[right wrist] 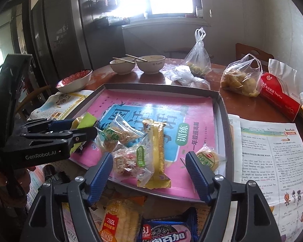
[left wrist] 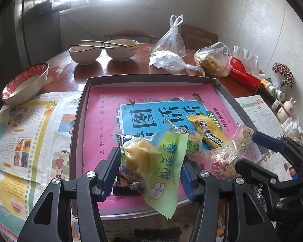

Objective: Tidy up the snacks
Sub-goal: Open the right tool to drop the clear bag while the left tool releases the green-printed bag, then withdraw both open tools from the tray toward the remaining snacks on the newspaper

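green packet (left wrist: 161, 161): clear and light-green wrapper with a yellow cake inside, tilted, held off the tray between the left gripper's (left wrist: 149, 169) pads.
tray (left wrist: 76, 121): shallow grey box lined with a pink and blue booklet, lying on newspaper.
yellow bar (right wrist: 154, 151): long gold wrapper, flat on the tray near its front edge.
clear packets (right wrist: 129, 161): several crumpled ones with green labels, piled just left of the yellow bar.
round cake (right wrist: 209, 158): clear wrap, alone by the tray's right wall.
orange packet (right wrist: 119, 219): outside the tray, in front of it.
blue biscuit pack (right wrist: 167, 232): beside the orange packet.
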